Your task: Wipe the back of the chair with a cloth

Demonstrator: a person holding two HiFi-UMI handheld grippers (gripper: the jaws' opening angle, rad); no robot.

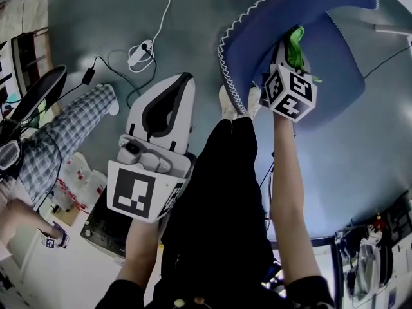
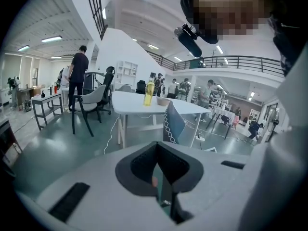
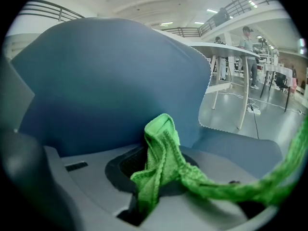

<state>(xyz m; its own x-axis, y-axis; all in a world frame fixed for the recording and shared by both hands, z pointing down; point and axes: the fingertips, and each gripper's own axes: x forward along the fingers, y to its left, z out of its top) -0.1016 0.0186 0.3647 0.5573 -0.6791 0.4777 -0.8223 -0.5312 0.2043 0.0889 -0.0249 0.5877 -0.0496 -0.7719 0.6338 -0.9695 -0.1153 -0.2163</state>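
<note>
The blue chair [image 1: 302, 37] with a white stitched edge fills the top right of the head view. Its back [image 3: 110, 81] looms just ahead in the right gripper view. My right gripper [image 1: 288, 49] is shut on a green cloth [image 1: 296, 47], which is bunched between the jaws [image 3: 161, 153] with a tail trailing off to the right. The cloth's tip sits right at the chair's surface; contact cannot be told. My left gripper [image 1: 183, 81] hangs over the floor left of the chair, shut on nothing. In the left gripper view the chair [image 2: 174, 124] stands beyond the closed left gripper [image 2: 159, 170].
A power strip [image 1: 140, 51] with a white cable lies on the grey floor. A seated person's checked trouser leg [image 1: 71, 124] is at the left. A white table [image 2: 130, 102] with a yellow bottle [image 2: 149, 93] stands behind the chair. More table legs [image 3: 243, 100] rise to the right.
</note>
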